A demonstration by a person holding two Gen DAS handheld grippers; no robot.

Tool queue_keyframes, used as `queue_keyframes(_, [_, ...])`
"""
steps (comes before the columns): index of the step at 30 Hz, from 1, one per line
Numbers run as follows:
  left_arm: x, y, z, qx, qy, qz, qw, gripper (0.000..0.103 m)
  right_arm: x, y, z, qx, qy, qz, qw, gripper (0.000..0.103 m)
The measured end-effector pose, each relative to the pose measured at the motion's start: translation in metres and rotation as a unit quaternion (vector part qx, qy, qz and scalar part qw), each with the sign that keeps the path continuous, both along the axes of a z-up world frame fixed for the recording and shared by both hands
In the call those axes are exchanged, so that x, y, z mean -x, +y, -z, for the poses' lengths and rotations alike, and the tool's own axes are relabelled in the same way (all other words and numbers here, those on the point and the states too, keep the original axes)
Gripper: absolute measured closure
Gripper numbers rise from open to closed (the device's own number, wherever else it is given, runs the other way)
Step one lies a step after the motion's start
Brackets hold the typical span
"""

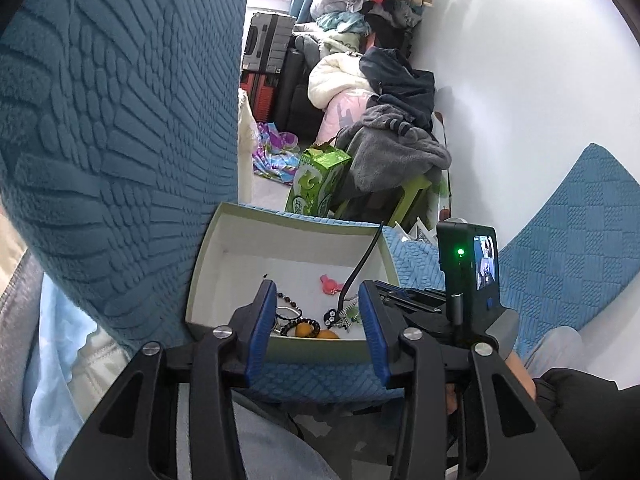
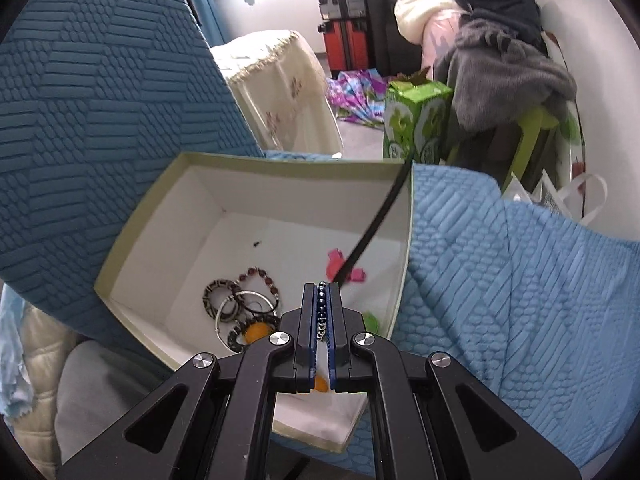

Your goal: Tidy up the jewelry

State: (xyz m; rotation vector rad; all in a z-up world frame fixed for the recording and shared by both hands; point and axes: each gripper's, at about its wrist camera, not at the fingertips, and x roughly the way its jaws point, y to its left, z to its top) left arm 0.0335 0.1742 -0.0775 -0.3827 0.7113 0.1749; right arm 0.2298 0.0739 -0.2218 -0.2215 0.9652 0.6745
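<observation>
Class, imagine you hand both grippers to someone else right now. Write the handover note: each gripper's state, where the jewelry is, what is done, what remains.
Right gripper: shut on a string of dark blue beads, held above the open box.
Left gripper: open, nothing between its pads, at the near edge of the box.
In the box: bangles, a brown bead bracelet, an orange piece and a pink piece. A black cable hangs across the box.
Done: several pieces already lie in the box.
Left: set the blue beads down in the box, probably clear of the cable.
</observation>
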Motion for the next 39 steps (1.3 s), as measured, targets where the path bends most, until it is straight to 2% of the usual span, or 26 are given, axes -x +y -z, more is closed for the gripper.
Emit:
queue_keyframes(3, [0.001,0.001,-0.005,-0.001,-0.006,-0.004,1.0,0.051,-0.001,-0.005,-0.004,-0.009,0.004,0.007,1.0,0.099])
queue_keyframes(5, [0.001,0.001,-0.009,-0.005,-0.008,-0.007,0.9999,0.05,-0.001,-0.007,-0.012,-0.012,-0.005,0.011,1.0,0.093])
queue_keyframes(7, [0.001,-0.001,-0.015,-0.009,-0.013,-0.005,0.9999,0.05,0.001,-0.009,-0.023,-0.017,-0.013,0.008,1.0,0.077])
queue_keyframes(11, [0.001,-0.007,-0.026,-0.018,-0.025,-0.001,0.9995,0.044,0.006,-0.016,-0.059,-0.034,-0.037,0.007,0.999,0.07])
queue_keyframes(12, [0.001,-0.008,-0.029,-0.021,-0.029,0.0,0.9994,0.043,0.008,-0.019,-0.072,-0.04,-0.047,0.008,0.998,0.066])
queue_keyframes(14, [0.001,-0.01,-0.034,-0.026,-0.037,0.0,0.999,0.042,0.013,-0.024,-0.093,-0.051,-0.067,0.01,0.996,0.048])
queue_keyframes(15, [0.002,-0.011,-0.038,-0.03,-0.039,-0.007,0.9987,0.042,0.017,-0.029,-0.108,-0.062,-0.083,0.011,0.995,0.033])
queue_keyframes(16, [0.004,-0.013,-0.043,-0.03,-0.046,-0.016,0.9984,0.042,0.019,-0.034,-0.119,-0.075,-0.093,0.009,0.993,0.03])
queue_keyframes(18, [0.005,-0.015,-0.05,-0.025,-0.055,-0.01,0.9981,0.042,0.024,-0.04,-0.139,-0.086,-0.107,0.007,0.991,0.03])
queue_keyframes(23, [0.009,-0.025,-0.067,-0.051,-0.063,-0.004,0.9967,0.04,0.043,-0.063,-0.187,-0.108,-0.143,0.017,0.984,0.026])
queue_keyframes(27, [0.015,-0.031,-0.077,-0.065,-0.074,-0.007,0.9951,0.037,0.059,-0.084,-0.211,-0.126,-0.176,0.027,0.976,0.0])
queue_keyframes(32, [0.021,-0.038,-0.083,-0.071,-0.079,-0.007,0.9944,0.032,0.075,-0.103,-0.222,-0.122,-0.196,0.04,0.972,0.0])
queue_keyframes(37, [0.026,-0.047,-0.083,-0.074,-0.077,-0.002,0.9943,0.023,0.09,-0.12,-0.219,-0.127,-0.198,0.061,0.97,0.0])
queue_keyframes(39, [0.025,-0.052,-0.081,-0.076,-0.07,0.0,0.9946,0.023,0.097,-0.126,-0.215,-0.123,-0.202,0.072,0.969,0.0])
